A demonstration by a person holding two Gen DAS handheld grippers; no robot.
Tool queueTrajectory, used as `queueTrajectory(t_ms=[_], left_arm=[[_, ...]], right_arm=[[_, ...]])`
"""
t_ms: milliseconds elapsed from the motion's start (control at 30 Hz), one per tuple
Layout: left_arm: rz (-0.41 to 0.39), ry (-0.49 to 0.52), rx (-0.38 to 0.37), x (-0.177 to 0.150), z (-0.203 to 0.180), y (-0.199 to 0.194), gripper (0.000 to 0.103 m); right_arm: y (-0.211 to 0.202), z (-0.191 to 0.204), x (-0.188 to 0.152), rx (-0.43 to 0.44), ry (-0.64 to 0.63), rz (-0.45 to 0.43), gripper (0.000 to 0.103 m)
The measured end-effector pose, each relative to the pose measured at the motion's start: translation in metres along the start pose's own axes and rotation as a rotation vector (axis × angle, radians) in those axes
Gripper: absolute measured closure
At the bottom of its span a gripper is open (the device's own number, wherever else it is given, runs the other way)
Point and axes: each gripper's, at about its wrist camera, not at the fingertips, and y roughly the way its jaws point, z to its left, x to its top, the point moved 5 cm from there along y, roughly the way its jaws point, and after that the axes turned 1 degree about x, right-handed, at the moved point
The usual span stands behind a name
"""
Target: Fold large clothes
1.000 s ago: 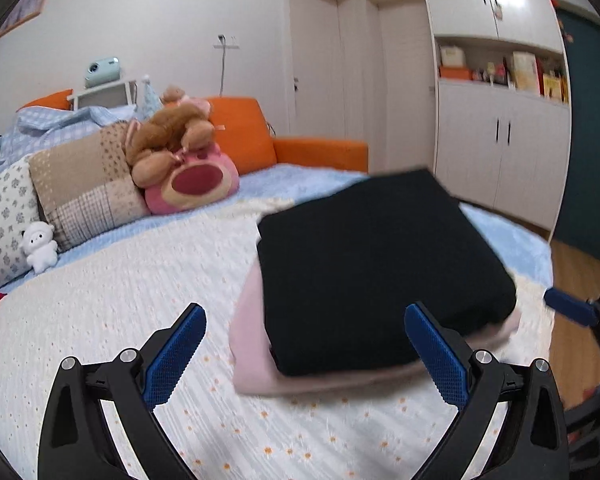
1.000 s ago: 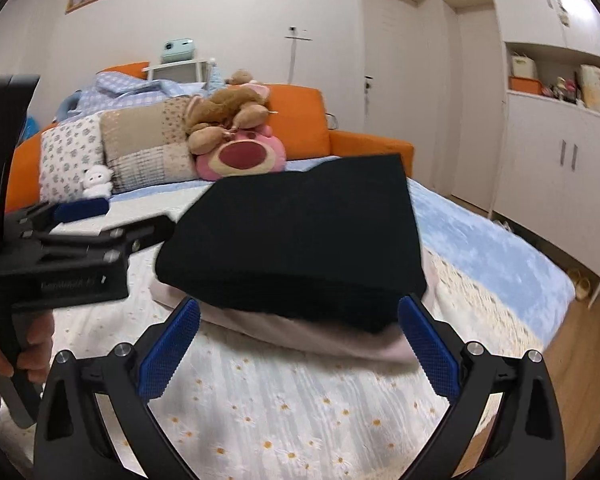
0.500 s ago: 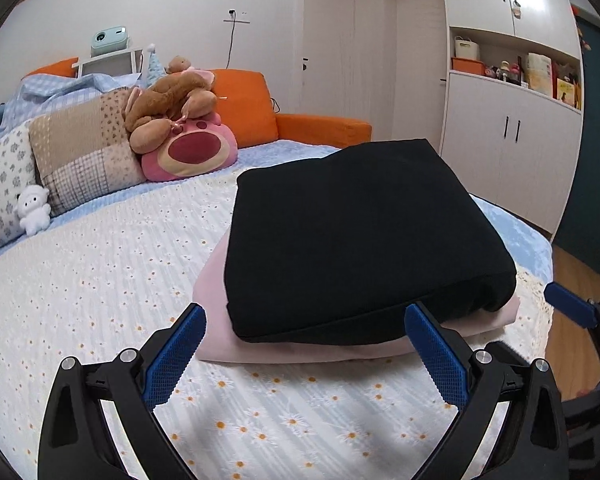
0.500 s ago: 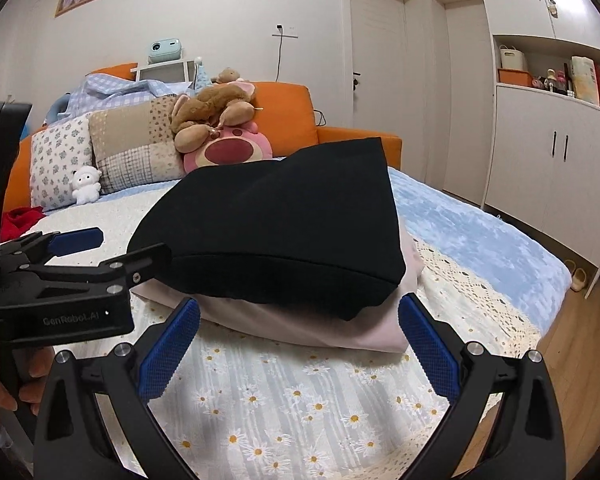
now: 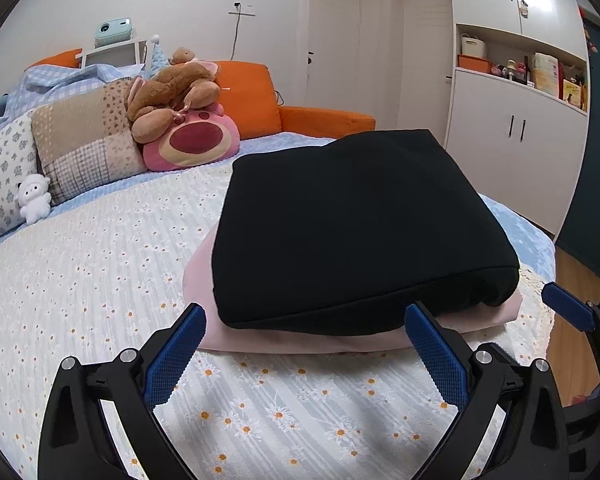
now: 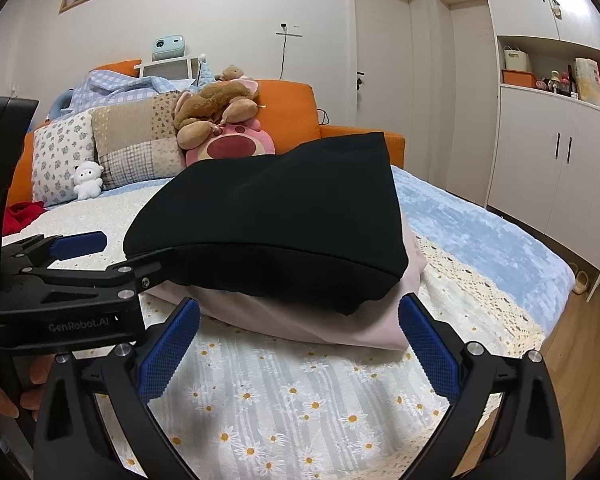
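A folded black garment (image 5: 356, 224) lies on top of a folded pink garment (image 5: 300, 338) on the daisy-print bedspread (image 5: 100, 280). The stack also shows in the right wrist view, black (image 6: 284, 220) over pink (image 6: 320, 324). My left gripper (image 5: 306, 350) is open and empty, its blue pads level with the stack's near edge. My right gripper (image 6: 300, 344) is open and empty, just in front of the stack's near right corner. The left gripper's body (image 6: 64, 292) shows at the left of the right wrist view, one finger close to the black garment's edge.
Pillows (image 5: 80, 140), a pink plush (image 5: 192, 140) and a brown plush (image 5: 172, 92) lie at the orange headboard (image 5: 248, 100). A red cloth (image 6: 20, 216) is at the bed's far left. White cupboards (image 5: 516, 140) and wooden floor (image 6: 572, 360) are to the right, past the bed's edge.
Both grippers have dropped lower and come closer to the stack, which now looks larger and flatter on the bed. Both stay open and empty.
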Motion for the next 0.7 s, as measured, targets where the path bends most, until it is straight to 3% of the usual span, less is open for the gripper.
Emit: queueTrajectory(t_ms=[333, 700], left_arm=[[-0.024, -0.023, 0.045, 0.006, 0.016, -0.004, 0.002], [0.012, -0.017, 0.049, -0.007, 0.015, -0.004, 0.002]], right_arm=[[-0.002, -0.003, 0.001, -0.008, 0.012, -0.007, 0.005], [-0.004, -0.010, 0.007, -0.014, 0.023, -0.020, 0.005]])
